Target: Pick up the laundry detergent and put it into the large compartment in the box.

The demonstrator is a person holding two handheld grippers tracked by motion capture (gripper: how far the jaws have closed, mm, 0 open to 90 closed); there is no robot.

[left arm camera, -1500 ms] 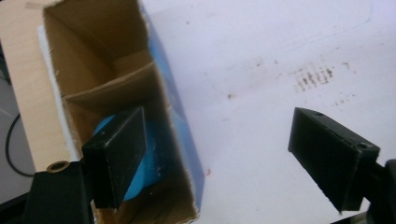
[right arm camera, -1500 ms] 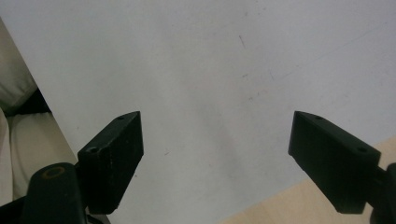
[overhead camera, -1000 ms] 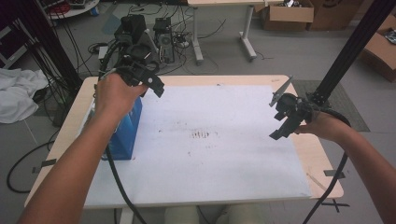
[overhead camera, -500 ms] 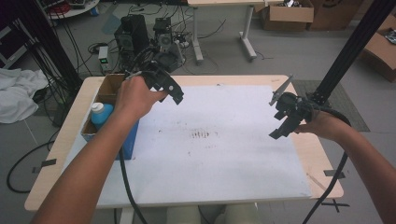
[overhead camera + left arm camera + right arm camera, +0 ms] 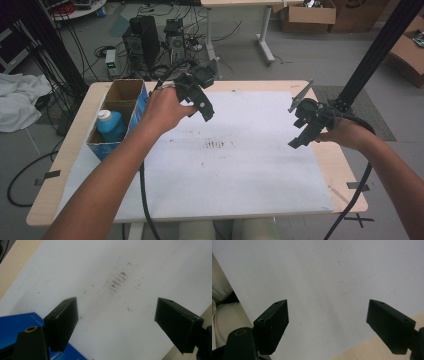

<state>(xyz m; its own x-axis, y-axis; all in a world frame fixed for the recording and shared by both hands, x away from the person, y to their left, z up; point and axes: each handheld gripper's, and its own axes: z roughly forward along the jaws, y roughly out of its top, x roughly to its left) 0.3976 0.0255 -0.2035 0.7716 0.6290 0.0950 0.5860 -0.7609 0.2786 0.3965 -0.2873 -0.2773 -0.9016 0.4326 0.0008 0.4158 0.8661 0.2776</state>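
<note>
Matt white sheet (image 5: 240, 155) on a smooth wooden table (image 5: 345, 175).

Open-topped cardboard box (image 5: 131, 107), blue on its outer walls and plain brown inside, upright at the left edge of the table on the white sheet. Long and narrow, running front to back, split by a divider into compartments. In the nearer compartment, a blue bottle (image 5: 111, 127) with a white cap, standing upright, shoulders just below the rim. Farther compartment showing bare brown cardboard. In the left gripper view, a blue corner of the box low at the left, just behind the left jaw, against the white sheet.
</note>
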